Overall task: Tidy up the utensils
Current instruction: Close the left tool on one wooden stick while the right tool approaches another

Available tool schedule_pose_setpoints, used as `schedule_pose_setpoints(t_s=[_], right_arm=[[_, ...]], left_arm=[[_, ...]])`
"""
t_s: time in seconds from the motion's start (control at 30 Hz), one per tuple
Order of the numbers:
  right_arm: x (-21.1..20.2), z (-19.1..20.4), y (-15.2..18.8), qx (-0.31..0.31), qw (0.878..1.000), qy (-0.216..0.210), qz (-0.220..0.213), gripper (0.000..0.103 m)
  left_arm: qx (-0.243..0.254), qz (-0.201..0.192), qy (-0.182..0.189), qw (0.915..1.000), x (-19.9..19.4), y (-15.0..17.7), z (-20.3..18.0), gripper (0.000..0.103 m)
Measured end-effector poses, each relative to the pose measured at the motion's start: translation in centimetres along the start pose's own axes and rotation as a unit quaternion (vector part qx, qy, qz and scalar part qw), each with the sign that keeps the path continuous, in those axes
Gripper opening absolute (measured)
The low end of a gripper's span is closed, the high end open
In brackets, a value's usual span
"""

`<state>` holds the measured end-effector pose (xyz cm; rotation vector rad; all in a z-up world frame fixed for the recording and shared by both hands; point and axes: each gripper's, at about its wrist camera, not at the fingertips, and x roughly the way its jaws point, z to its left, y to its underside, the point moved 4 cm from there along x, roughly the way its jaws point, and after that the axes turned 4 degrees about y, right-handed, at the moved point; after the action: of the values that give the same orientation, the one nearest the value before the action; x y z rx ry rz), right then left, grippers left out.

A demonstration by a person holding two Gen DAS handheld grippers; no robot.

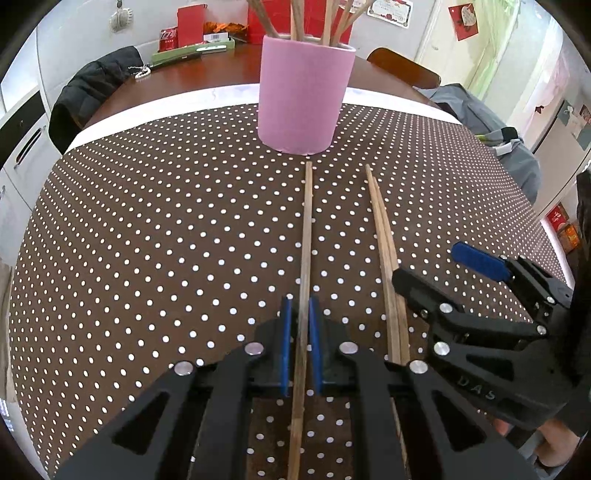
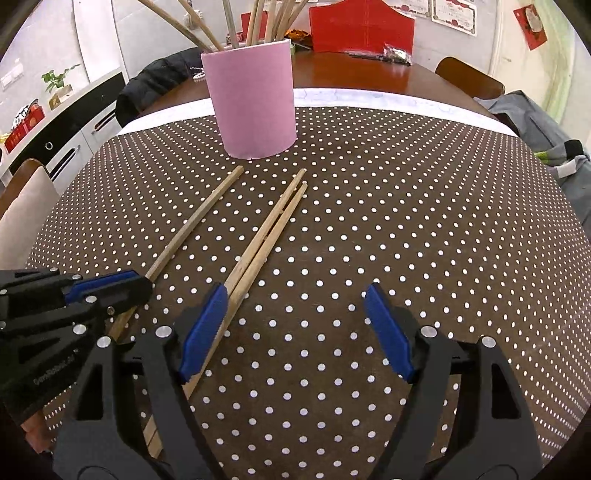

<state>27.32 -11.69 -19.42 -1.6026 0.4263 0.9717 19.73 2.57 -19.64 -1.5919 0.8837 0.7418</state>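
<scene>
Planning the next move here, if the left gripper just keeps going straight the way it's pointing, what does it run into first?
Most likely the pink cup. The left gripper points along the single chopstick between its pads, whose far tip ends just short of the cup's base. Only dotted tablecloth lies between.

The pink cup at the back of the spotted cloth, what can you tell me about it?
The pink cup is a plain, matte cylinder standing upright on the dotted tablecloth, near its far edge. It holds a bunch of wooden chopsticks that fan out above its rim. Neither gripper touches it; the tips of three loose chopsticks lie just short of its base.
</scene>
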Motion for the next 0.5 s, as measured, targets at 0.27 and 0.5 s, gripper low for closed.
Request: schedule_pose_setpoints(t_s=[0.27,0.5], right_arm=[[0.4,0.3,-0.5,-0.002,1.000,0.008,0.017,0.076],[0.5,-0.8,-0.5,-0.025,0.999,0.014,0.046,0.076]], left_arm=[[0.004,0.005,0.007,1.0000,0.4,-0.5,-0.4,0.019],[0.031,0.015,0.000,0.9994,1.1,-1.0,-1.2,0.026]])
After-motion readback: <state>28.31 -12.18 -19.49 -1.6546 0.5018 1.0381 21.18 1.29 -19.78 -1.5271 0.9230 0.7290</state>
